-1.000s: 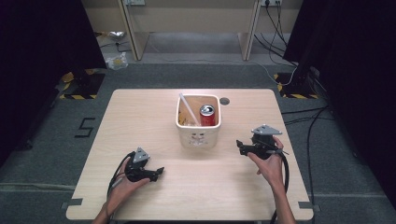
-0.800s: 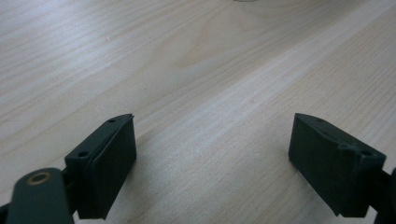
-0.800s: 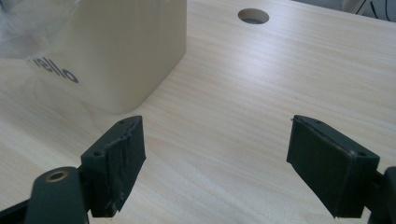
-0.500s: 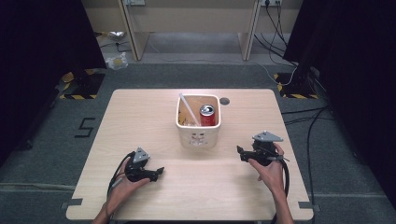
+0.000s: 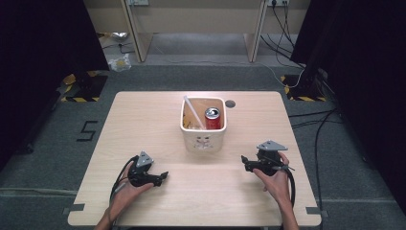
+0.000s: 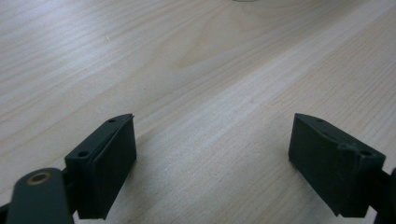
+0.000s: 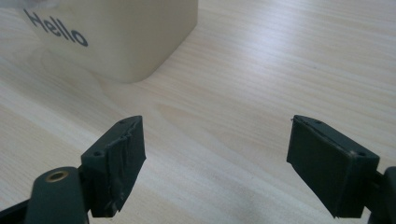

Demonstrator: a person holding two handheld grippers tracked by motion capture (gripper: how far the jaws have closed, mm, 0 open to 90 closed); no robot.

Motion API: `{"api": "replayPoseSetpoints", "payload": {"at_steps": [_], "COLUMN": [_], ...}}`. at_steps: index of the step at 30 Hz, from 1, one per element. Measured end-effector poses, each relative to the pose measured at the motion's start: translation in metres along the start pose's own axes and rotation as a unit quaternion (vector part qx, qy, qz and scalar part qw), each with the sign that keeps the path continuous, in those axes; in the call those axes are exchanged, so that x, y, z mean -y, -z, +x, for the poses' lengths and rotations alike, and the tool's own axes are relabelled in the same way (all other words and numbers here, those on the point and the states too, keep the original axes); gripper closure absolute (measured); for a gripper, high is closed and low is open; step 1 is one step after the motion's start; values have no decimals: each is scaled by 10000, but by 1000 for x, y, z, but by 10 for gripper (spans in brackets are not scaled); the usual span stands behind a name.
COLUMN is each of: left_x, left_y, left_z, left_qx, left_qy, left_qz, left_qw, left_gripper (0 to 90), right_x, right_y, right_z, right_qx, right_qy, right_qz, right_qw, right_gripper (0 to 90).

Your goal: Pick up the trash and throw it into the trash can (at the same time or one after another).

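Note:
A cream square bin (image 5: 203,139) stands at the middle of the wooden table (image 5: 143,120); a red drink can (image 5: 212,118) and a white straw (image 5: 193,110) stick out of it. My left gripper (image 5: 163,177) rests low on the table at the front left, open, nothing between its jaws (image 6: 212,163). My right gripper (image 5: 244,161) is at the front right, held just above the table, open and empty (image 7: 215,163). In the right gripper view the bin (image 7: 126,32) with "Hello" printed on it lies ahead to the left.
A small dark round hole (image 5: 230,103) sits in the tabletop behind the bin. Cables (image 5: 311,124) trail on the grey floor to the right. Desk legs (image 5: 136,33) stand beyond the far edge. A "5" mark (image 5: 86,130) is taped on the floor at left.
My right gripper has dropped lower and come slightly toward the front edge of the table. The left gripper has stayed put.

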State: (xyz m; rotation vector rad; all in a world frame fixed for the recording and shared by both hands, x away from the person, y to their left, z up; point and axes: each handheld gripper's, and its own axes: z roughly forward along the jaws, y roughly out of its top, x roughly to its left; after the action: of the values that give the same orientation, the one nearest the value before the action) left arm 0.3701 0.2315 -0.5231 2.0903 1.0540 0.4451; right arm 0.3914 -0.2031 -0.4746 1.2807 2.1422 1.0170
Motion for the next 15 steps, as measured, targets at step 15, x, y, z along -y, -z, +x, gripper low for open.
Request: {"api": "replayPoseSetpoints", "payload": {"at_steps": [15], "left_x": [0], "left_y": [0], "left_z": [0], "left_qx": [-2], "left_qy": [-2], "left_qz": [0], "left_qw": [10000], "left_gripper": [143], "right_x": [18], "right_y": [-2], "right_z": [10], "right_qx": [-137], "right_qy": [98], "right_qz": [209], "right_qw": [9996], "right_gripper": [189]}}
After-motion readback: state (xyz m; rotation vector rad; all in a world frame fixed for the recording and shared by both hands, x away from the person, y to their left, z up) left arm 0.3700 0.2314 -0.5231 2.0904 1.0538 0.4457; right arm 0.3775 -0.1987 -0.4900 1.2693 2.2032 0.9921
